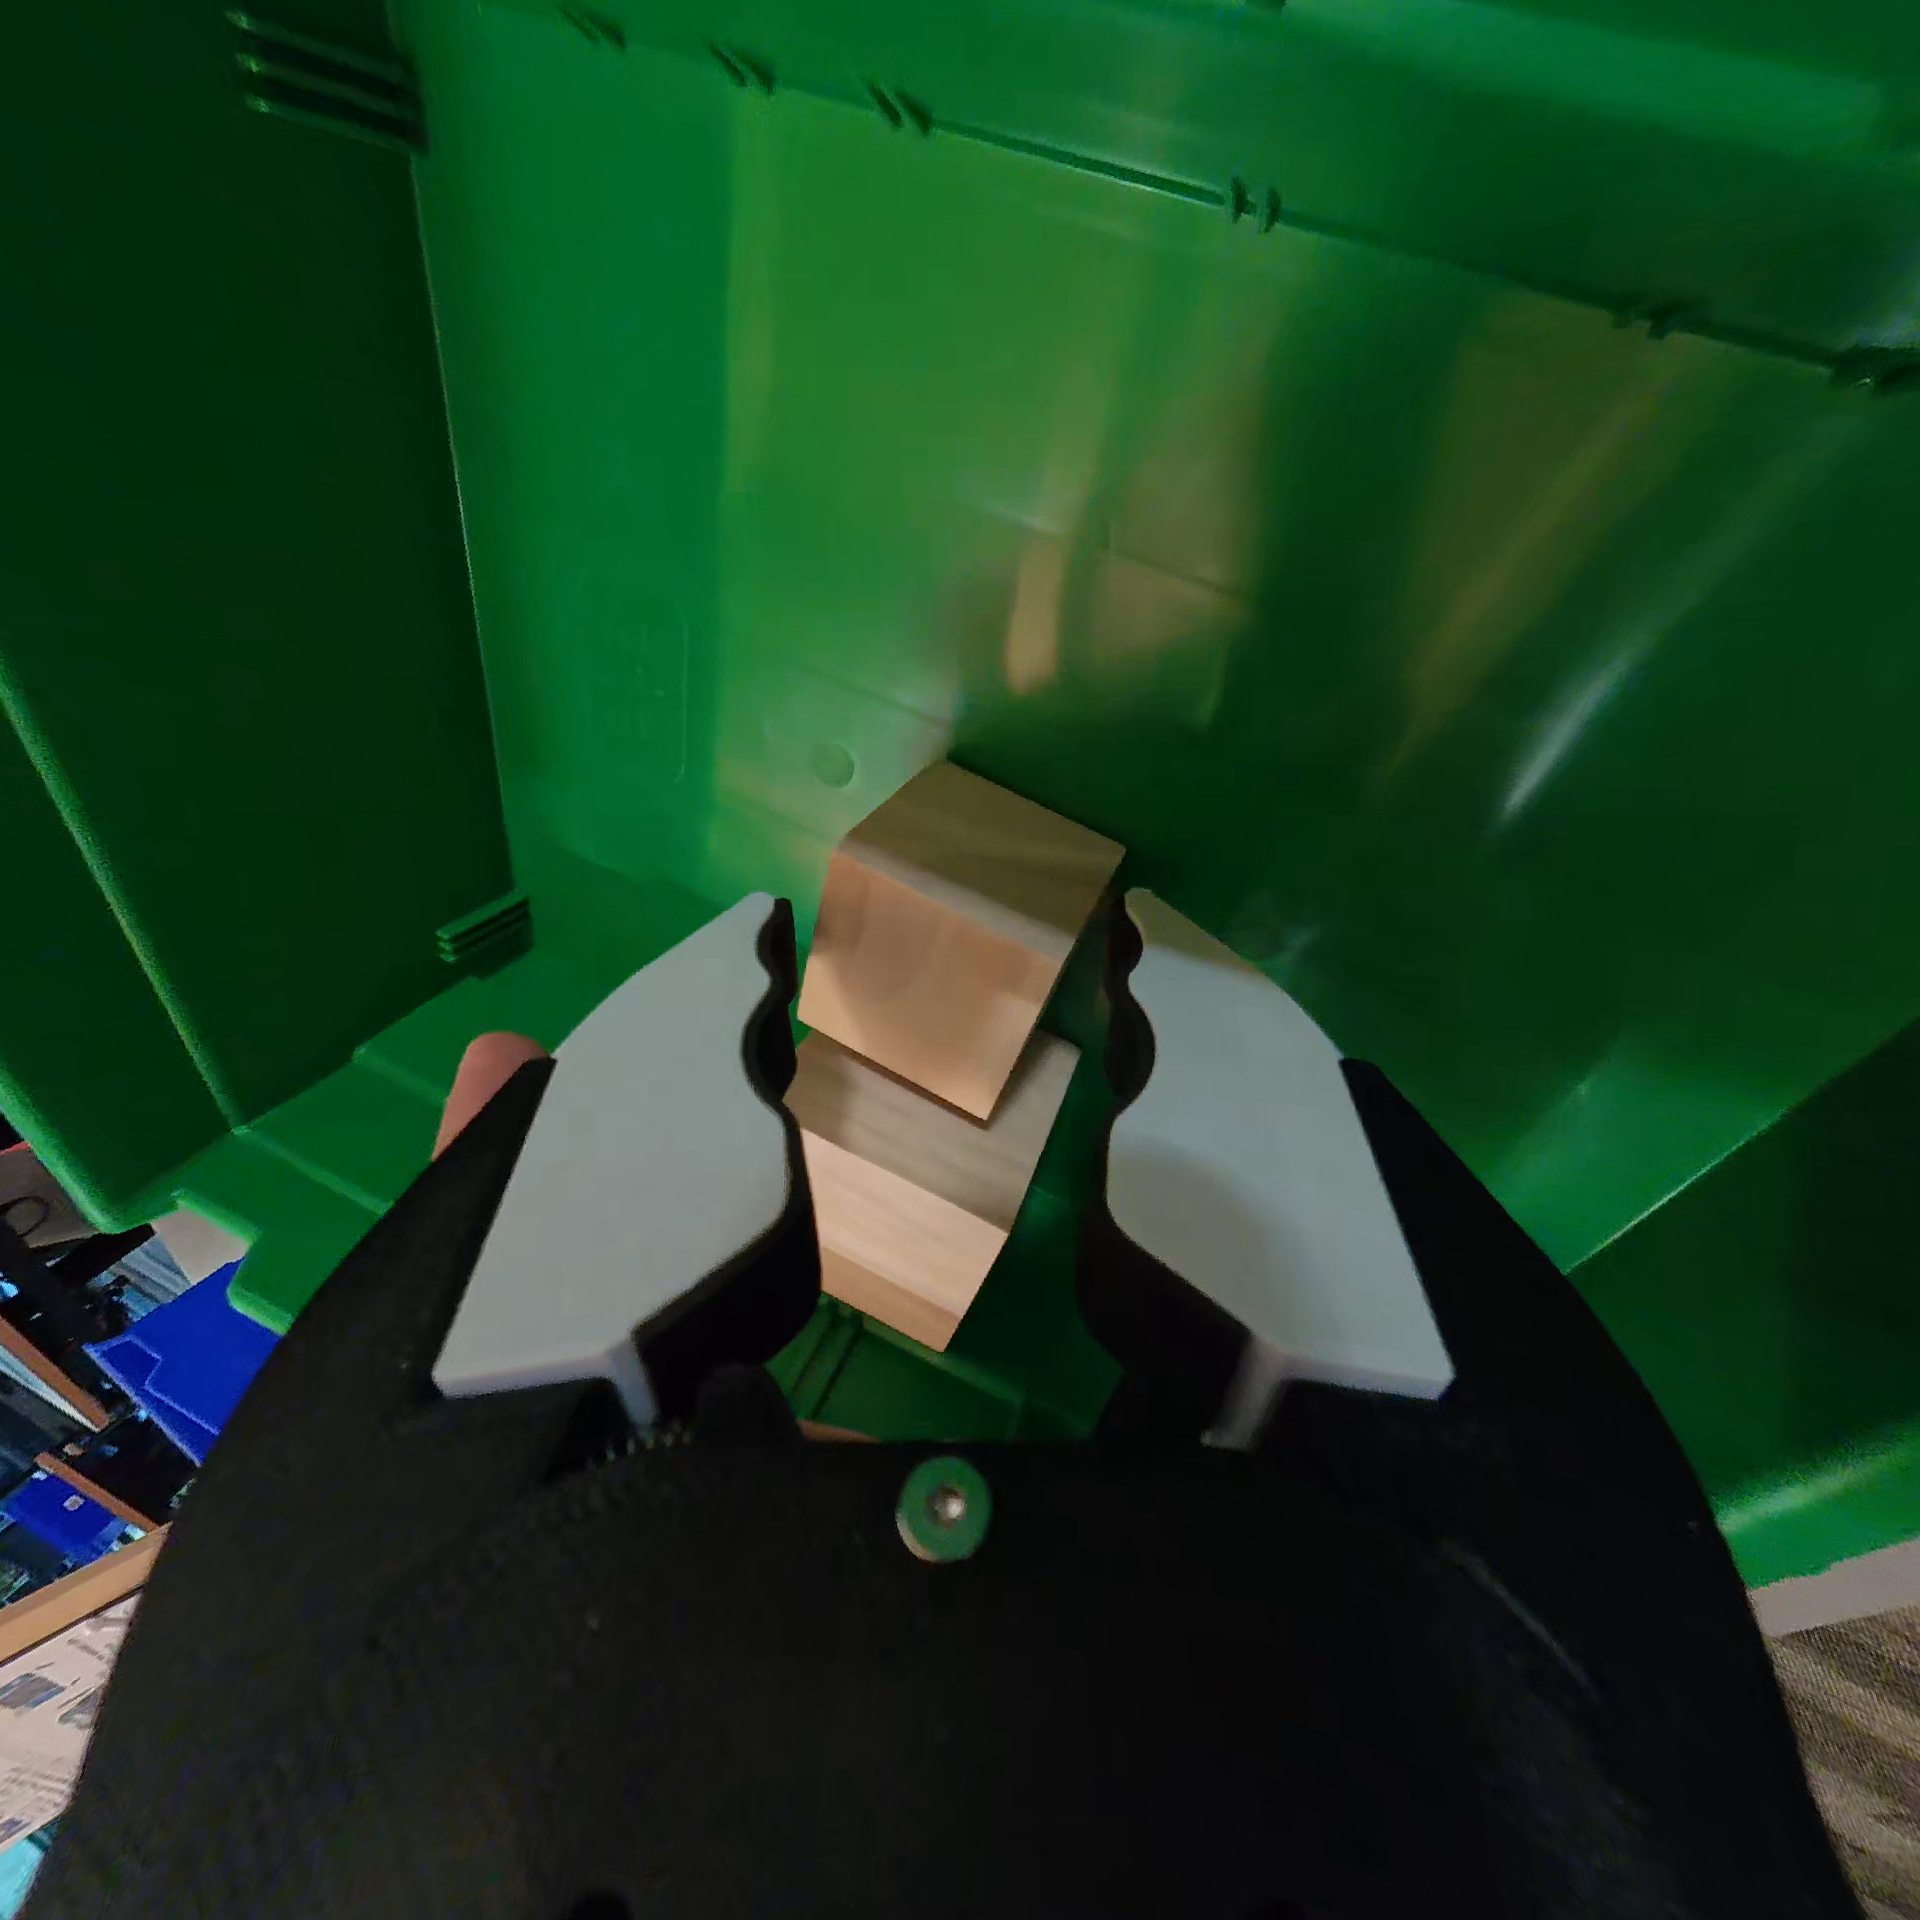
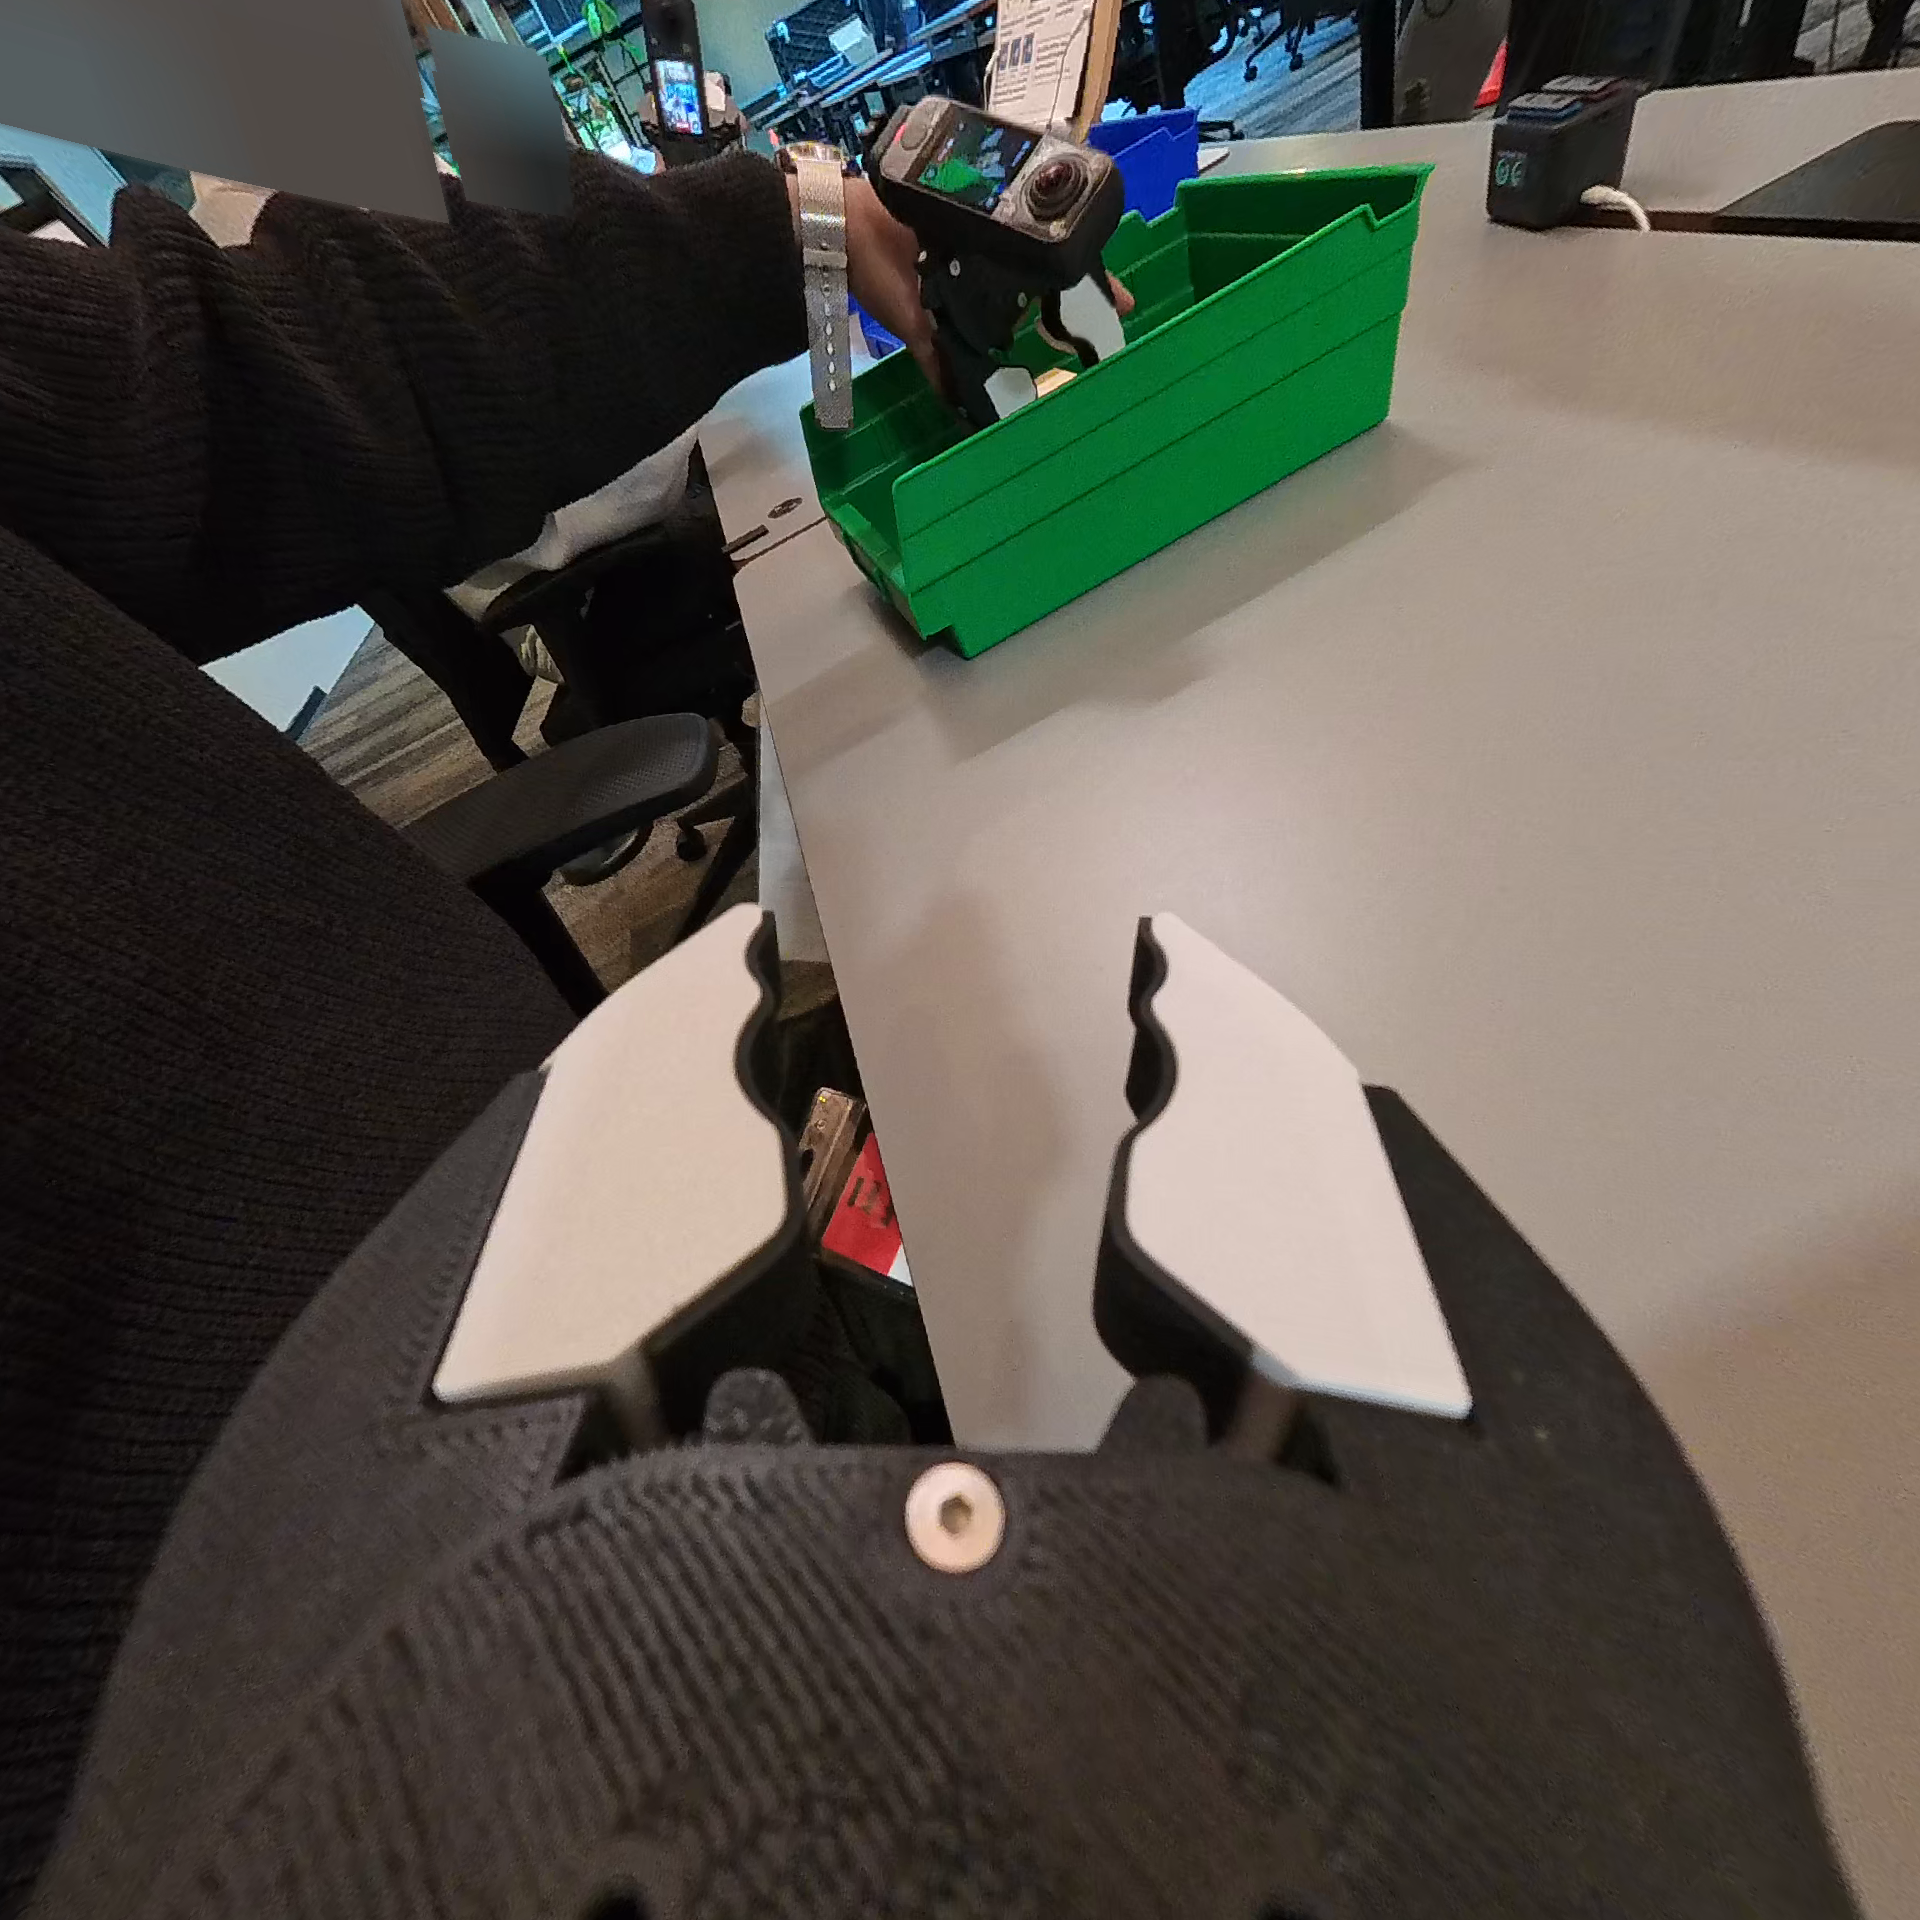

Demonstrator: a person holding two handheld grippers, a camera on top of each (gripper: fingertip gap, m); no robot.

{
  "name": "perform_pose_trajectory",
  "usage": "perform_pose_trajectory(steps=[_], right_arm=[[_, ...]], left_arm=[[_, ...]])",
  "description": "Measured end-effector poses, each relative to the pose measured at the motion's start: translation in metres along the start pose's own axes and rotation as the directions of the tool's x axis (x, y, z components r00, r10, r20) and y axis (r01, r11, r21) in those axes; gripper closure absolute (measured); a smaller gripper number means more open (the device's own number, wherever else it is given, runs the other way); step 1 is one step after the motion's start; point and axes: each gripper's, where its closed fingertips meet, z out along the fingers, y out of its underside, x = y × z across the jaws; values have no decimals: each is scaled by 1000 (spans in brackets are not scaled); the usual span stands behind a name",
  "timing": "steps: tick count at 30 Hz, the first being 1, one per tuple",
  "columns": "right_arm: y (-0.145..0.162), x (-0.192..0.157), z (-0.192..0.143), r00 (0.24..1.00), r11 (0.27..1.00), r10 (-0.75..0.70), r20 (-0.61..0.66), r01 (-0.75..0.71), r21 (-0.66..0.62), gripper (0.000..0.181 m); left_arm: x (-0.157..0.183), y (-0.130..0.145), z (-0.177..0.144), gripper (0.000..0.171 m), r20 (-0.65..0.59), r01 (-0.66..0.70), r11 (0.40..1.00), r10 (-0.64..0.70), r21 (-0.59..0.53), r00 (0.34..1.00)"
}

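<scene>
In the left wrist view my left gripper (image 1: 948, 904) is open inside a green plastic bin (image 1: 1039, 416). Its jaws stand on either side of two pale wooden cubes. The upper cube (image 1: 956, 956) rests tilted on the lower cube (image 1: 914, 1195). The left finger (image 1: 644, 1143) is against the lower cube; the right finger (image 1: 1247, 1164) stands clear of it. The right wrist view shows this gripper (image 2: 1044, 364) dipped into the bin (image 2: 1143, 457) at the far left of a grey table (image 2: 1455, 831). My right gripper (image 2: 951, 925) is open and empty over the table's near left edge.
A black device with a white cable (image 2: 1558, 156) stands at the table's far right. A blue bin (image 2: 1143, 145) is behind the green one. An office chair (image 2: 603, 790) and a person's dark sleeve (image 2: 312, 364) are left of the table.
</scene>
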Motion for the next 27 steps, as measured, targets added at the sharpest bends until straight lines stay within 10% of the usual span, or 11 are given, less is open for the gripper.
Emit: perform_pose_trajectory(steps=[21,27], right_arm=[[-3,0,-1,1000,1000,15,3,-15,23,119],[-5,0,-2,1000,999,18,-1,-18,34,120]], left_arm=[[-6,2,-1,117,77,-4,1000,3,19,997],[-28,-15,-41,118,116,154,955,-188,253,975]])
